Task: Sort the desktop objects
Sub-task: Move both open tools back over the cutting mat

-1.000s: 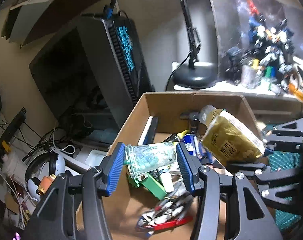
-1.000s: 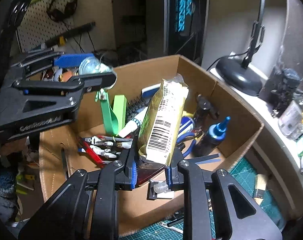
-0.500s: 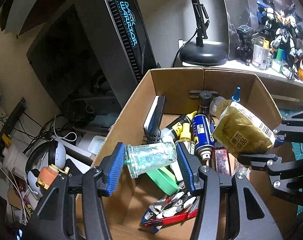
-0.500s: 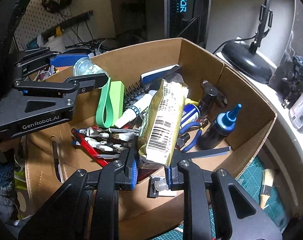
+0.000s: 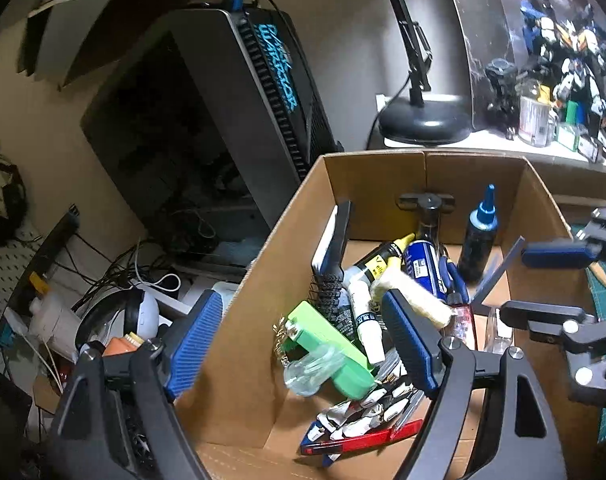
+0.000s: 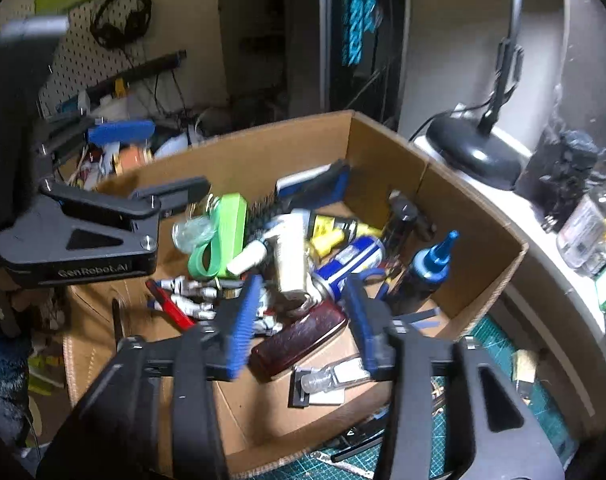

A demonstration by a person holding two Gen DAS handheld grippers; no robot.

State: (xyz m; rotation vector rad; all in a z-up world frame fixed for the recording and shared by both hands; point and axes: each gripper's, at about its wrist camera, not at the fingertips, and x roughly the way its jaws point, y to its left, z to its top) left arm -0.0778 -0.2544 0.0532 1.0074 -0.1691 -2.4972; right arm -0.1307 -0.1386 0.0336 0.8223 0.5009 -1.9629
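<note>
Hovering over the open brown cardboard box (image 5: 367, 176), the left gripper (image 5: 303, 336) has its jaws opening with nothing pressed between the blue pads — the clear glass jar (image 5: 311, 368) lies blurred inside the box against the green plastic block (image 5: 327, 344). The right gripper (image 6: 299, 320) is opening too (its pads are clear of everything); the yellowish snack packet (image 6: 289, 264) lies on the clutter near the box's middle. Farther in stands a dark blue-capped bottle (image 6: 429, 268), near the box's far wall.
</note>
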